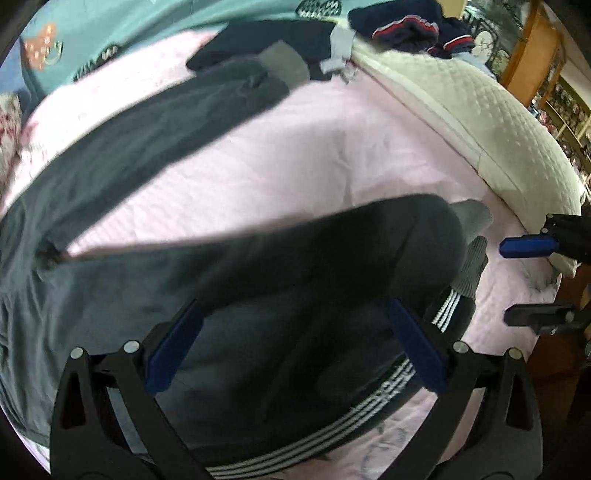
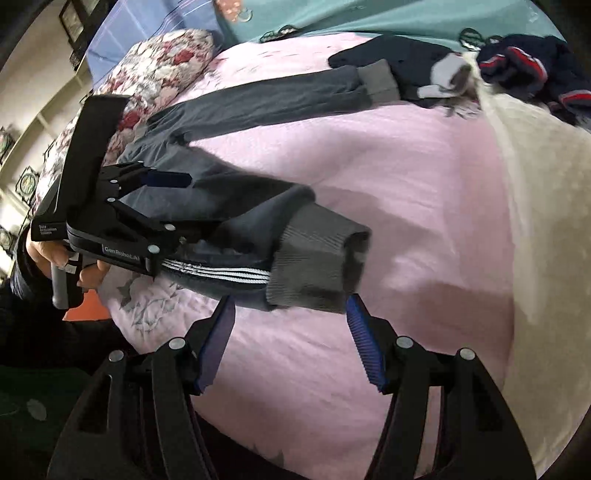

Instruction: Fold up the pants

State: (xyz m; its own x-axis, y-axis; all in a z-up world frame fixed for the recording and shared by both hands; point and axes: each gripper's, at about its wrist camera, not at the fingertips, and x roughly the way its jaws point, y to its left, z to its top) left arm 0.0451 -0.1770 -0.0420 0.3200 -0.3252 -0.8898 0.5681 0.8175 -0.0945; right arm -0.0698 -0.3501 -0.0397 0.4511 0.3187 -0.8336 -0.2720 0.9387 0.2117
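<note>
Dark grey pants (image 1: 258,277) with white side stripes and ribbed grey cuffs lie spread on a pink bed sheet (image 1: 314,158), legs apart in a V. My left gripper (image 1: 293,305) is open, its blue pads straddling the near leg above the stripes. In the right wrist view the left gripper (image 2: 184,210) sits over that same leg, held by a person's hand (image 2: 40,254). The right gripper (image 2: 291,301) is open just short of the near leg's grey cuff (image 2: 317,258), nothing between its pads. It also shows at the right edge of the left wrist view as the right gripper (image 1: 505,282). The far leg (image 2: 258,107) lies flat.
A cream quilted blanket (image 1: 461,96) runs along the right side of the bed. Navy clothes with red and white trim (image 2: 524,62) lie heaped beyond the far cuff. A floral pillow (image 2: 166,55) and teal cover (image 1: 147,22) sit at the head. Wooden furniture (image 1: 528,48) stands beyond.
</note>
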